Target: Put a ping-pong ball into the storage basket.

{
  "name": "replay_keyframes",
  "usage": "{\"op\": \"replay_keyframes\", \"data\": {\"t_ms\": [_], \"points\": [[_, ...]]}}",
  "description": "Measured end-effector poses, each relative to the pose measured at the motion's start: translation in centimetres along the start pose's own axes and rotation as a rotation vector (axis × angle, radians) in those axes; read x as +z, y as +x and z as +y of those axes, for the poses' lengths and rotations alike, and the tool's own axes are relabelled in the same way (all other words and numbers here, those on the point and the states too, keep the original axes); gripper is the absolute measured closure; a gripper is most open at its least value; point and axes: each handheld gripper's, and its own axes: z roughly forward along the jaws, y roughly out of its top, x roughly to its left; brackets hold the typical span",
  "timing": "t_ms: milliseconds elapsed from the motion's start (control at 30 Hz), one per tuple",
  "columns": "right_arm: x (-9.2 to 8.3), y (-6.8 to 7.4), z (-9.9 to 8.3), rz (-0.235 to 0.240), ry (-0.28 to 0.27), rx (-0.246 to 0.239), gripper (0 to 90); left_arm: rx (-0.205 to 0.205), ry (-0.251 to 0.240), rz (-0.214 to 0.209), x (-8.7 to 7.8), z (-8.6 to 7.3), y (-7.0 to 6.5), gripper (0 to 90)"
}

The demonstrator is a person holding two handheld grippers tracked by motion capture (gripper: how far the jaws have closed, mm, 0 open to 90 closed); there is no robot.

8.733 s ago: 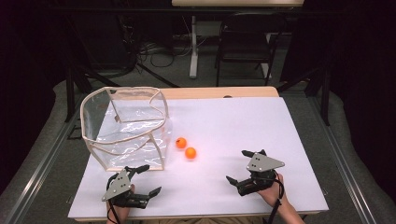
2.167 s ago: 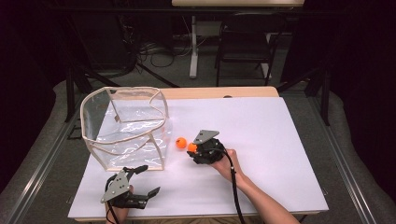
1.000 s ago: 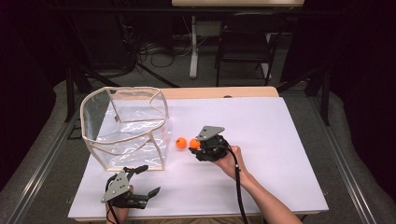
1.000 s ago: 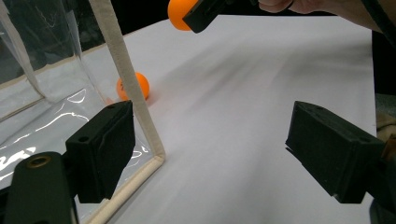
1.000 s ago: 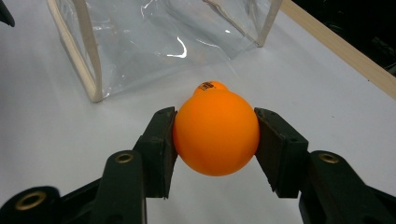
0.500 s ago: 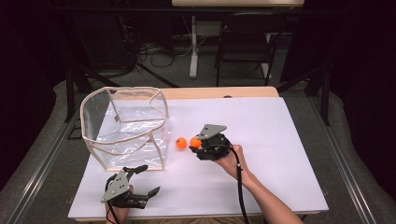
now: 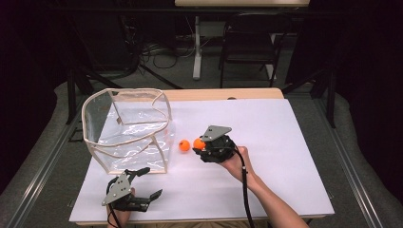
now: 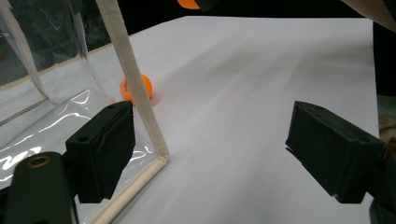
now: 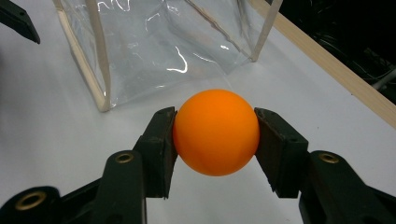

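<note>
white table top (image 7: 266, 142) with a bare wood strip along its far edge (image 7: 223, 93). grey floor around it - a dark metal rail (image 7: 354, 171) runs down the right side, another rail (image 7: 40, 166) down the left. behind the table, a black chair (image 7: 247, 45) and a white post on a base (image 7: 196, 47), black cables (image 7: 157, 50) loose on the floor beside it. background otherwise dark - details there can't be made out.
</note>
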Motion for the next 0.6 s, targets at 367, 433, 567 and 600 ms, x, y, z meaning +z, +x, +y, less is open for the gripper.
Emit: {"op": "replay_keyframes", "data": {"t_ms": [367,433,567,600], "points": [[-0.33,-0.40,0.09,-0.005,0.002,0.006,50.5,-0.007,-0.002,0.000,0.05,-0.02,-0.04,15.6],[-0.36,-0.47,0.09,-0.006,0.003,0.006,50.6,-0.005,-0.007,-0.003,-0.01,0.03,-0.11,15.6],[-0.53,-0.53,0.19,-0.011,0.007,0.005,50.6,-0.001,-0.005,-0.001,0.07,0.08,-0.11,15.6],[-0.56,-0.59,0.22,-0.008,0.005,0.008,50.6,-0.002,-0.004,-0.001,0.10,0.05,-0.09,15.6]]}}
